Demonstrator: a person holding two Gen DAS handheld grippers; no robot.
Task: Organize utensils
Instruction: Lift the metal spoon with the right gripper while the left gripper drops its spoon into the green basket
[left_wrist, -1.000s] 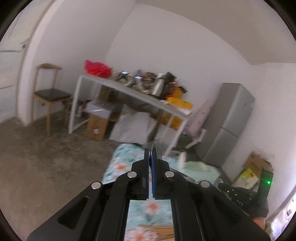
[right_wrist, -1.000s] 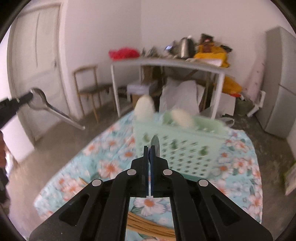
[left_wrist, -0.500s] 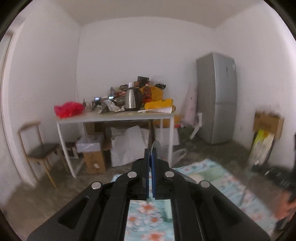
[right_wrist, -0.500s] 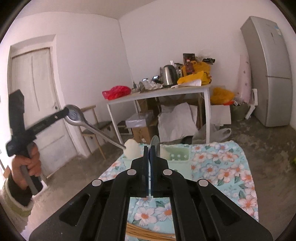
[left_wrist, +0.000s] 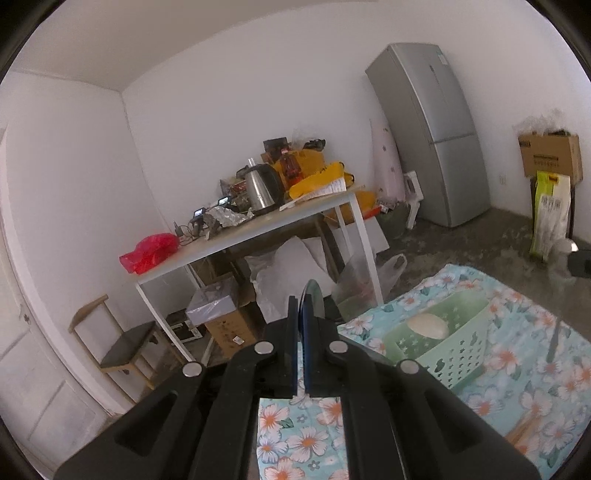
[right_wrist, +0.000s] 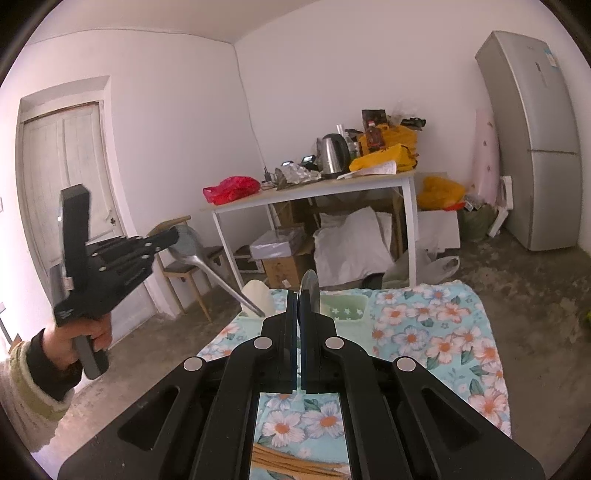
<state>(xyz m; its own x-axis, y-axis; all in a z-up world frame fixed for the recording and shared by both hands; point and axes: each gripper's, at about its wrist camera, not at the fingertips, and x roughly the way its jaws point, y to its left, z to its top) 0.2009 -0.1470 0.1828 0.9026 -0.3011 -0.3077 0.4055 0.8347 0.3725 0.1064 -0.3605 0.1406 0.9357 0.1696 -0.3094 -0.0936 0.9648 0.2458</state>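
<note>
In the left wrist view my left gripper (left_wrist: 300, 306) is shut on a thin metal utensil (left_wrist: 312, 295) that shows edge-on above the fingers. The right wrist view shows that same left gripper (right_wrist: 173, 234) in a person's hand, gripping a metal spoon (right_wrist: 192, 245) by its bowl, the handle slanting down to the right. My right gripper (right_wrist: 298, 299) is shut on another metal utensil (right_wrist: 309, 286) with a rounded tip. A pale green perforated basket (left_wrist: 454, 350) (right_wrist: 345, 308) stands on the floral cloth (right_wrist: 436, 332) and holds a white rounded thing (left_wrist: 428, 325).
Wooden chopsticks (right_wrist: 291, 461) lie on the cloth by its near edge. Behind stand a cluttered white table (right_wrist: 314, 192) with a kettle, a chair (right_wrist: 184, 266), boxes, a grey fridge (right_wrist: 535, 147) and a door (right_wrist: 62, 177). Around the cloth is concrete floor.
My left gripper rolled and swung, so the basket and fridge came into its view. Seen from the right, it lifted and turned with the spoon. My right gripper rose slightly.
</note>
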